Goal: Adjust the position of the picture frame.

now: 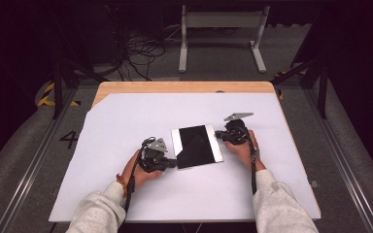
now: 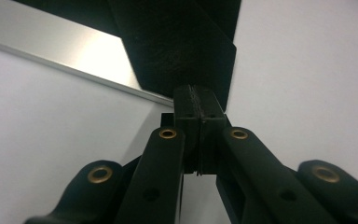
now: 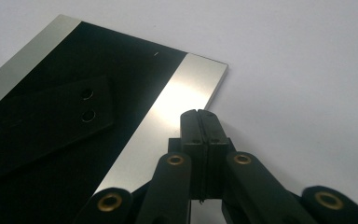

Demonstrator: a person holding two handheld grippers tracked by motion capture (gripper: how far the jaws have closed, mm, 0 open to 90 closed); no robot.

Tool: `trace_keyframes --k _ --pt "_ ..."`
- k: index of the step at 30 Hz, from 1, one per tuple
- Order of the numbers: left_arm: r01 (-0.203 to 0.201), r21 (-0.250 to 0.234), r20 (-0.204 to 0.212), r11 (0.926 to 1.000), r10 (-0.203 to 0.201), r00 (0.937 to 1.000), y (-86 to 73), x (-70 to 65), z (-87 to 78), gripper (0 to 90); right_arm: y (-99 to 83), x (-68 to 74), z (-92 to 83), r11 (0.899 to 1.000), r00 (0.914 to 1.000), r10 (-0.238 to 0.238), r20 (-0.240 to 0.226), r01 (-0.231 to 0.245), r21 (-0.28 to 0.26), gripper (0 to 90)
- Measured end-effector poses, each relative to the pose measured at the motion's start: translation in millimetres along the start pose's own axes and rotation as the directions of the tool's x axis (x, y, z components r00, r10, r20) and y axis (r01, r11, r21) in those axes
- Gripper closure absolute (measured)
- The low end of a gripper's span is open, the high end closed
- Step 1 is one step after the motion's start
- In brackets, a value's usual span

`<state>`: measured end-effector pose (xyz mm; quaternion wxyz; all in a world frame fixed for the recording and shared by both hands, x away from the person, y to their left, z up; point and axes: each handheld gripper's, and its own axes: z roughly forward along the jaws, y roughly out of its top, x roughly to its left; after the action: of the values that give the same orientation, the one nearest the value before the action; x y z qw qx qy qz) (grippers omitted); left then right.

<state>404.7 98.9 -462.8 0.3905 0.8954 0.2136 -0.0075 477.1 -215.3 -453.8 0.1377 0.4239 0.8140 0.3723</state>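
A flat plate with bright silver side strips [image 1: 215,145] lies mid-table under a black sheet [image 1: 196,143]. My left gripper [image 1: 172,163] is at the plate's near left corner, shut on a corner of the black sheet [image 2: 177,42], which runs slanted across the silver strip [image 2: 74,51] to the jaw tips of the left gripper [image 2: 196,91]. My right gripper [image 1: 218,134] is shut at the plate's far right corner. The right gripper [image 3: 199,114] has its tips over the silver strip [image 3: 177,98], with nothing between the jaws. A black flap with two holes [image 3: 51,121] rests on the black sheet [image 3: 121,70].
A white mat [image 1: 126,126] covers the wooden table [image 1: 184,87], with free room all around the plate. Beyond the far edge are floor cables [image 1: 141,53] and a white frame [image 1: 221,22].
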Motion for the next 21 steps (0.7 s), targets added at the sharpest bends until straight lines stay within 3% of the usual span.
trace_keyframes --k 3,5,12,14,21 --pt "0.018 0.000 0.000 0.9998 -0.018 0.9998 -0.8 -4.1 0.3 89.1 1.3 3.2 2.7 1.000 1.0000 -0.004 0.001 0.004 -0.005 90.0" --pt "-0.001 0.009 -0.024 1.0000 0.001 0.9997 0.2 -8.2 0.4 88.8 2.5 5.1 3.9 1.000 1.0000 -0.005 0.008 0.005 -0.003 90.0" --pt "-0.034 0.005 -0.081 0.9994 0.035 0.9961 -0.8 -14.1 -2.7 86.3 0.1 12.3 -1.1 0.997 0.9943 -0.077 0.073 0.077 -0.006 88.3" --pt "-0.041 -0.012 -0.087 0.9991 0.040 0.9954 -1.7 -12.5 -8.7 86.3 -3.1 13.4 -8.6 0.997 0.9962 -0.063 0.061 0.065 -0.034 89.5" --pt "-0.024 -0.058 -0.145 0.9980 0.016 0.9893 -5.1 1.3 -27.7 87.6 -24.6 38.6 -41.4 0.981 0.9826 -0.185 0.018 0.186 -0.049 89.4"
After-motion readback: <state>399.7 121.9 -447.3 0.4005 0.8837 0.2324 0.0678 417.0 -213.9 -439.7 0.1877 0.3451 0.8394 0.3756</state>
